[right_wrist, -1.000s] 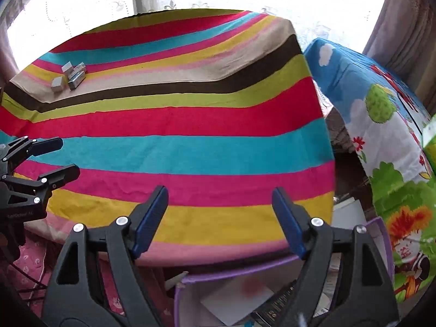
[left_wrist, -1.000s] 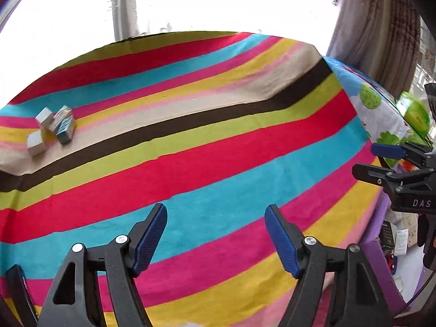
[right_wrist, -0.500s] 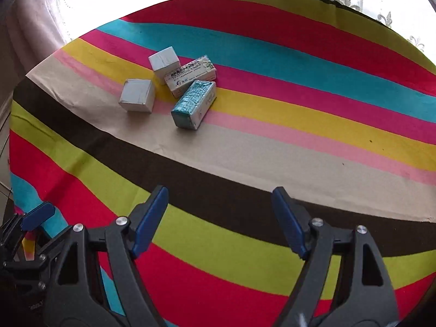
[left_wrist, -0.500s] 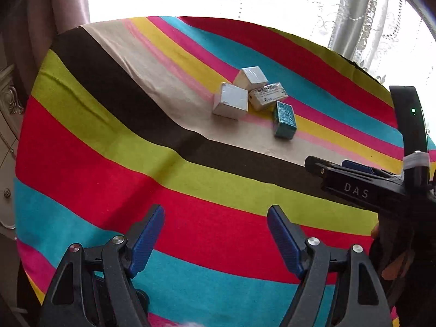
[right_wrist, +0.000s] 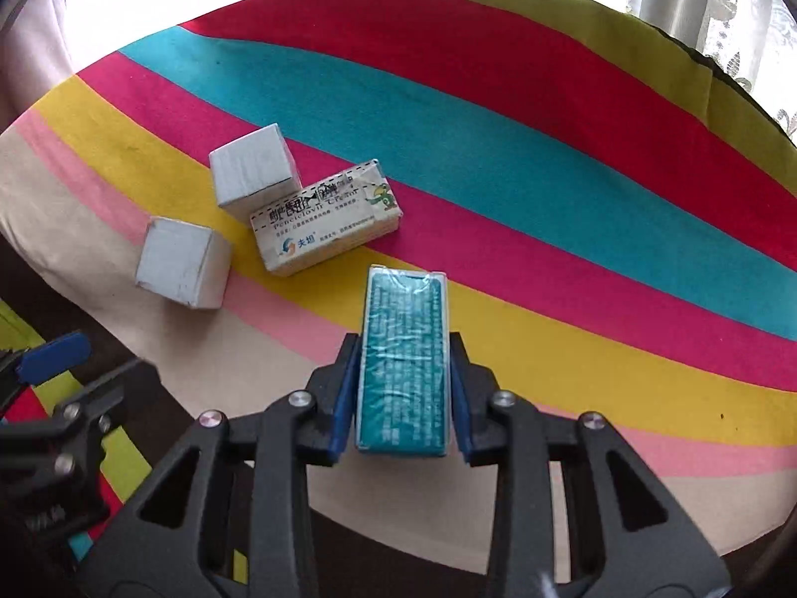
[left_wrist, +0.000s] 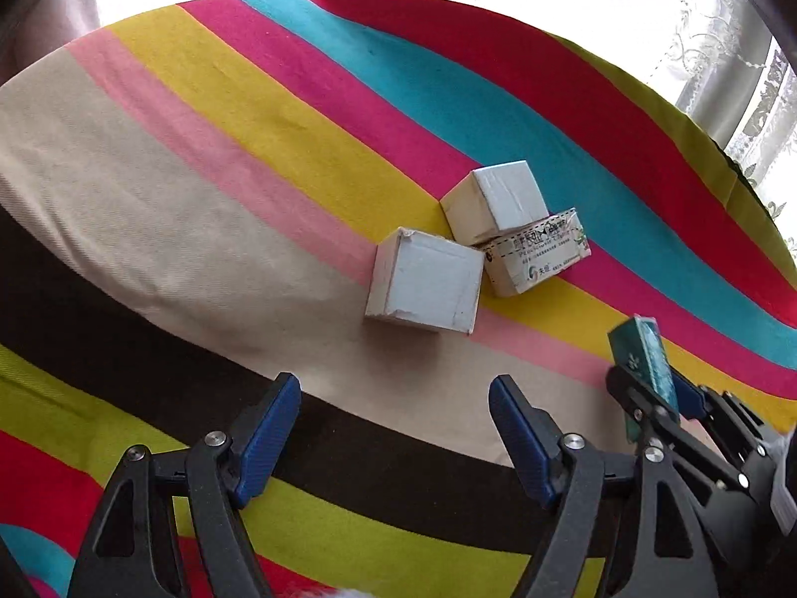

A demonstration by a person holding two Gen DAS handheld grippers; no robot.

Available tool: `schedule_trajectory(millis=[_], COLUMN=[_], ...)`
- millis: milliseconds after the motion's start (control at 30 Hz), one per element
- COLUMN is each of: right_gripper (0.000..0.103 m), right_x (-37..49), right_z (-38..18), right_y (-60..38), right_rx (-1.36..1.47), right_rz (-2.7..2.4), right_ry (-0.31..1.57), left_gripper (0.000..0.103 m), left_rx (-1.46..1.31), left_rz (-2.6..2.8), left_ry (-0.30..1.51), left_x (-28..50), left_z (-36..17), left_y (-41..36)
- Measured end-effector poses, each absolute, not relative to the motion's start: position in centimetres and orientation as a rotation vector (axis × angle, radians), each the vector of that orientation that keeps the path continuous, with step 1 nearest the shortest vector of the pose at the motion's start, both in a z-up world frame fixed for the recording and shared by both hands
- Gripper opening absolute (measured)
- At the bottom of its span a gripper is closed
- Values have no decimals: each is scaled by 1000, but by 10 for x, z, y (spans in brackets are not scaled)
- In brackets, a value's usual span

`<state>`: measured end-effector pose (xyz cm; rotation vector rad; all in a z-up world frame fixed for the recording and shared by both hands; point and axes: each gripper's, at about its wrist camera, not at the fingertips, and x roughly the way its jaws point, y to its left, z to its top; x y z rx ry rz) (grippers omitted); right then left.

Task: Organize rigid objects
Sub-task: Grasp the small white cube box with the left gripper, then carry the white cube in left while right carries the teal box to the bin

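On the tabletop with the bright striped cloth (right_wrist: pixel 498 159), the right hand-held gripper (right_wrist: pixel 402 388) is clamped on the shiny teal cardboard box (right_wrist: pixel 404 364), the left hand-held gripper (left_wrist: pixel 393 428) is apart over nothing, and next the teal box needs a tidy spot near the 2 plain white cardboard cubes (left_wrist: pixel 428 281).

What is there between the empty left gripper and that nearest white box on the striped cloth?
Nothing visible. The left gripper is open, with only bare striped cloth between it and the nearest white box. The right gripper, off to the side, is shut on the teal box.
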<state>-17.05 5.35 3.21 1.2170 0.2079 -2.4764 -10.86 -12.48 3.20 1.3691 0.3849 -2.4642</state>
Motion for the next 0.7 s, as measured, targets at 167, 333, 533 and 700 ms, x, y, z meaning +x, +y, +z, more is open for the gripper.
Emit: schedule_trajectory(millis=[167, 333, 533, 700], right_gripper=[38, 38, 38, 38], right_x=[-126, -85, -27, 6], right_z=[45, 59, 73, 71], right_y=[123, 180, 214, 227], right_rx=[1205, 1205, 1190, 1233], right_rz=[-2489, -2485, -2525, -2570], right_ry=[176, 96, 46, 19], left_gripper=[79, 45, 46, 46], left_rx=[1329, 1331, 1335, 1407], left_rz=[-2410, -2506, -2736, -2838], left_ry=[272, 208, 194, 177], left_x=[-152, -132, -29, 24], left_z=[15, 20, 45, 43], left_y=[-117, -96, -28, 5])
